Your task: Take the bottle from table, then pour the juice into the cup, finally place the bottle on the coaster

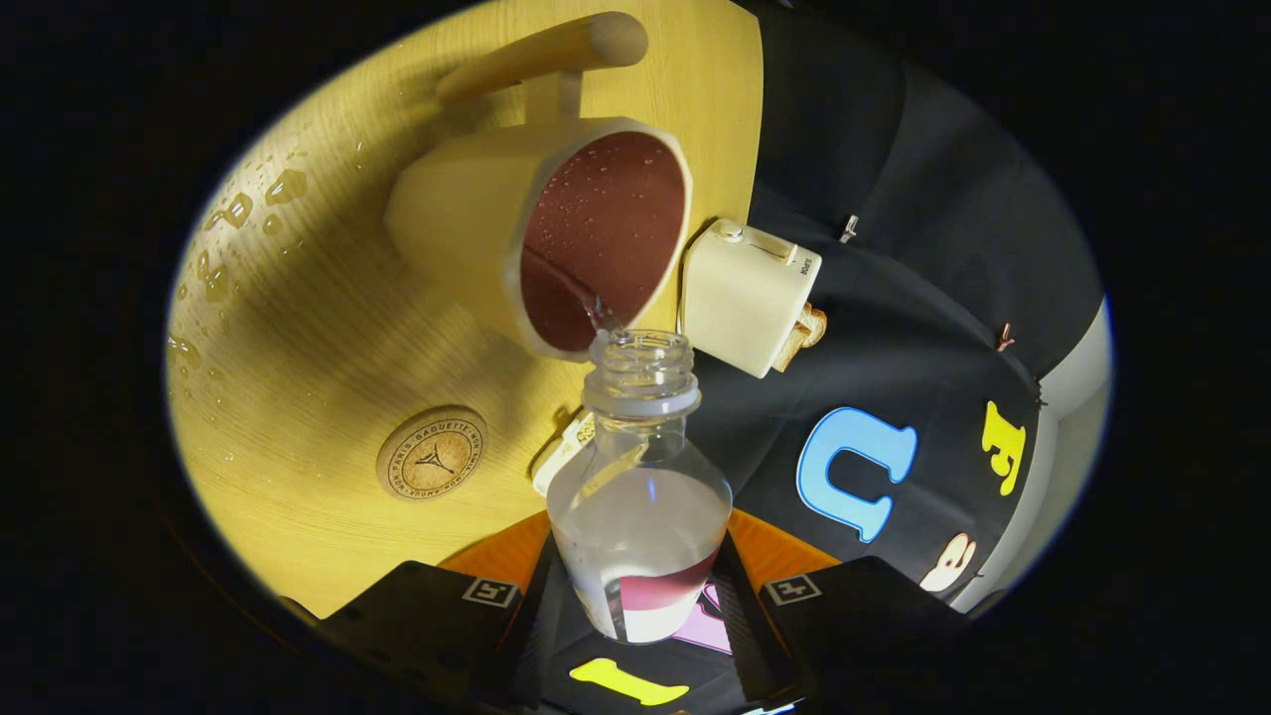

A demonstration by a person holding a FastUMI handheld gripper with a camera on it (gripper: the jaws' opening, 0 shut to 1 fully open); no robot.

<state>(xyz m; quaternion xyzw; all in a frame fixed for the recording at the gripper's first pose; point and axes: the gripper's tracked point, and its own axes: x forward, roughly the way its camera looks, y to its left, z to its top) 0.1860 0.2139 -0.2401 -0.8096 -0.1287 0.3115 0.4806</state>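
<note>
Clear plastic bottle (640, 497) is clamped between the jaws of the gripper (640, 606), tipped so its open neck sits right at the rim of the cream cup (467, 214). A thin stream of liquid runs from the neck into the cup's reddish-brown inside. Round cork coaster (432, 454) lies on the wet wooden worktop (298, 328) beside the bottle, apart from the cup. A small cream toaster (745, 293) stands just beyond the cup.
</note>
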